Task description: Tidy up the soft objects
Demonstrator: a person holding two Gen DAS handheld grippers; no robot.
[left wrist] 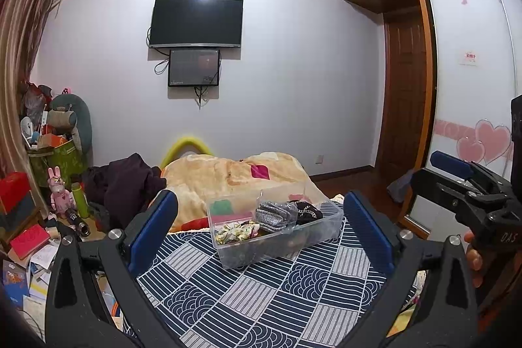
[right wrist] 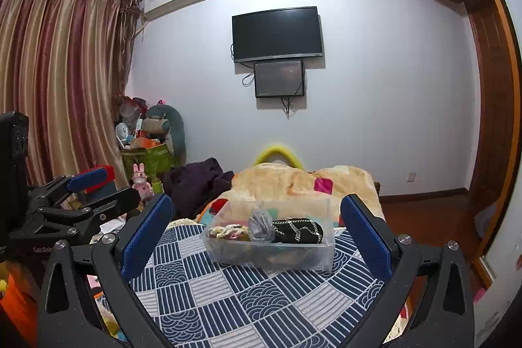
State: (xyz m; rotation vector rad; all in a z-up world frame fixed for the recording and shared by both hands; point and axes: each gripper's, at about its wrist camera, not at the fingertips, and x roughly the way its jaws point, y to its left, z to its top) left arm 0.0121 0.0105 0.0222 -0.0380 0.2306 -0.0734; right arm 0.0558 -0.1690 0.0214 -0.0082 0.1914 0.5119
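A clear plastic bin (left wrist: 321, 229) (right wrist: 323, 253) stands on the blue patterned cloth (left wrist: 261, 299) (right wrist: 248, 299) on the bed. In it lie a floral scrunchie (left wrist: 236, 232) (right wrist: 225, 230), a silver-grey soft item (left wrist: 275, 216) (right wrist: 259, 225) and a black item with a chain (left wrist: 308, 211) (right wrist: 298, 232). My left gripper (left wrist: 261, 234) is open and empty, short of the bin. My right gripper (right wrist: 256, 237) is open and empty, also short of the bin. The right gripper also shows in the left wrist view (left wrist: 456, 175); the left gripper shows in the right wrist view (right wrist: 94, 188).
A beige blanket (left wrist: 228, 175) (right wrist: 293, 181) and dark clothes (left wrist: 127, 181) (right wrist: 195, 178) lie behind the bin. A cluttered corner with a green box (left wrist: 62, 155) and a pink rabbit toy (left wrist: 58, 191) is at left. A wardrobe (left wrist: 469, 87) stands at right.
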